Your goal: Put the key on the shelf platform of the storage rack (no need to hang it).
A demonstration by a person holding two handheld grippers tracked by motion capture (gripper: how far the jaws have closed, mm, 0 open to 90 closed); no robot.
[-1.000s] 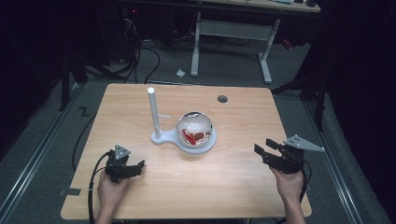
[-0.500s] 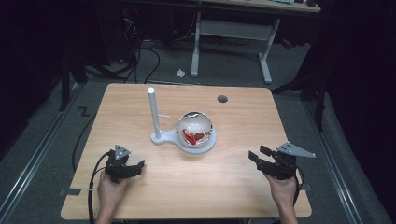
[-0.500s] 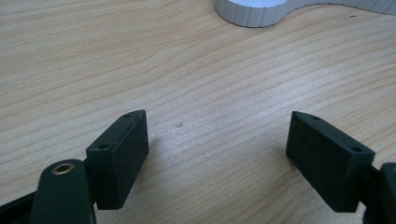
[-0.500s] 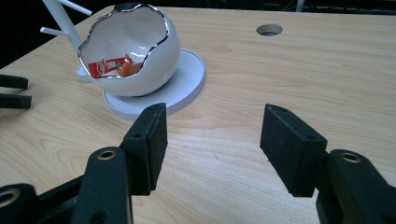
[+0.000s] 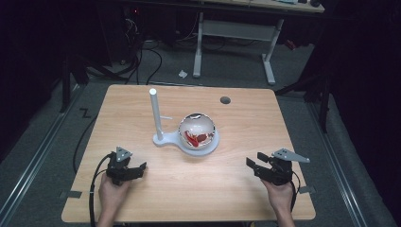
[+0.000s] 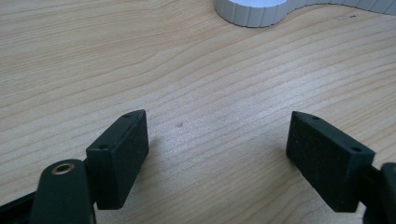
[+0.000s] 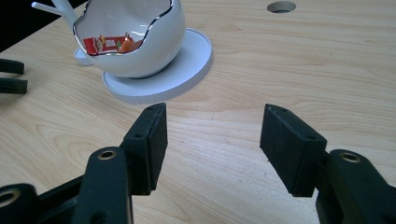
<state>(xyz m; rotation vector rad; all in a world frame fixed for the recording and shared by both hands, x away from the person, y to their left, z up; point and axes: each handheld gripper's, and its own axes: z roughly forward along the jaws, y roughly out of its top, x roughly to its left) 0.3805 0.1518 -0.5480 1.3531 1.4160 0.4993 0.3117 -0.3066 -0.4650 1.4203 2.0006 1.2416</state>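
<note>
Right now a white bowl (image 5: 198,132) shaped like a cracked eggshell sits on the round plate of a white stand (image 5: 166,140) near the middle of the wooden table (image 5: 142,101), with a post (image 5: 155,113) rising from the stand's other end just beside it. Inside the bowl lies a red wrapper (image 7: 103,44), likely a small packet of sweets. The bowl looks glossy and hard, probably ceramic, so it should be stiff, fairly heavy for its size, slippery under the pads and liable to chip along its jagged silver rim (image 7: 154,28). Its round belly offers no flat faces; a safer hold would be across the wall at a low dip in the rim, one pad inside and one outside, squeezed gently. The packet, by contrast, looks light and crinkly and could be pinched by an edge. The right gripper (image 7: 212,135) points at the bowl from near the table's right front, its jaws apart with nothing between them. The left gripper (image 6: 217,140) rests low over bare wood at the left front, jaws wide apart and empty, the stand's base just ahead of it.
</note>
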